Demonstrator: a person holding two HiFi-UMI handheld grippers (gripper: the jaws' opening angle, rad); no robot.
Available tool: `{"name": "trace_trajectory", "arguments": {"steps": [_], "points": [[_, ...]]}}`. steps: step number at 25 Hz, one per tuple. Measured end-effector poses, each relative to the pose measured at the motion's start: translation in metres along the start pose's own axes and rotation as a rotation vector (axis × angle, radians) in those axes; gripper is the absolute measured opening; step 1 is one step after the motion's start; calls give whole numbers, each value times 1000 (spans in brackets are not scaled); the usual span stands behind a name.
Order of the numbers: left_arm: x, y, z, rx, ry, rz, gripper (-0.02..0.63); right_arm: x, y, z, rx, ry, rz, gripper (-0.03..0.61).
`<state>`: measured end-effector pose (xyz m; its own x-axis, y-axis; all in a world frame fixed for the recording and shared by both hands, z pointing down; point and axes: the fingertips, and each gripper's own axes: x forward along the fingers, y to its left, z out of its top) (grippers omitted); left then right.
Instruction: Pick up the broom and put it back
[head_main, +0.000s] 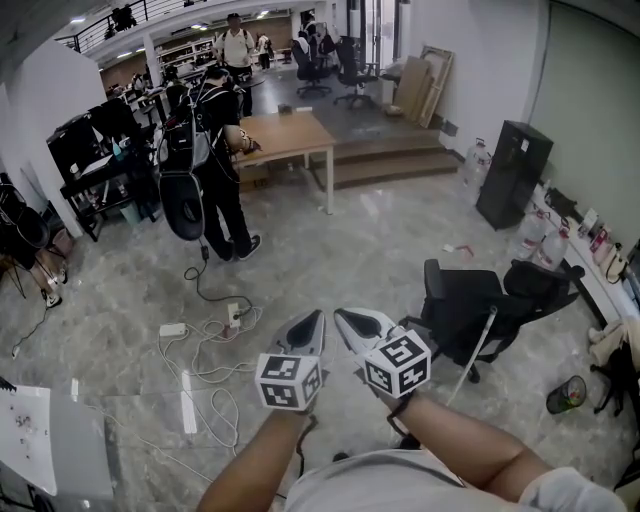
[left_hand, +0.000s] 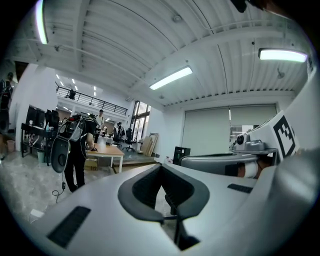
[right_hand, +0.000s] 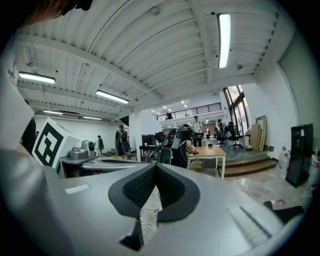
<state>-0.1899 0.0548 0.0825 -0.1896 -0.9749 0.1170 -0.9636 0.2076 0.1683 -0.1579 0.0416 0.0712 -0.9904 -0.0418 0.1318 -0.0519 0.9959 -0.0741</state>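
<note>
Both grippers are held out in front, side by side, pointing roughly level across the room.

- left gripper (head_main: 313, 318): jaws together, tips touching, nothing between the pads. Only floor shows through the slot behind the tips.
- right gripper (head_main: 347, 316): same, jaws closed and empty. It sits just beside the left one, with the tips near each other but not touching.

The broom handle (head_main: 480, 345), as far as I can tell, is the thin pale stick slanting against the black chair (head_main: 470, 295). Its top end is at the seat and its lower end is on the floor by the chair base. I can't make out the brush head.

In the head view the handle is on the right gripper's side, right of its marker cube (head_main: 398, 362) and apart from it. The left gripper is farther off, with the right gripper between it and the handle. Neither gripper points at the handle; both aim up-frame toward open floor. Neither gripper view shows it.

Around them:
- cables (head_main: 215, 340) are loose on the floor left of the left gripper.
- A person (head_main: 215, 150) with a backpack stands at a wooden table (head_main: 290, 135), well away.
- A black cabinet (head_main: 512, 172) is against the right wall.
- A dark cup (head_main: 567, 395) is on the floor right of the chair.
</note>
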Motion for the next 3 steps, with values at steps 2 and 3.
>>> {"name": "trace_trajectory", "arguments": {"steps": [2,3], "points": [[-3,3,-1,-12,-1,-4,5,2,4,-1,-1,-1,-2,2],[-4,4,-1,-17,-2,-5,5,2,5,-1,0,-1,-4,2]]}}
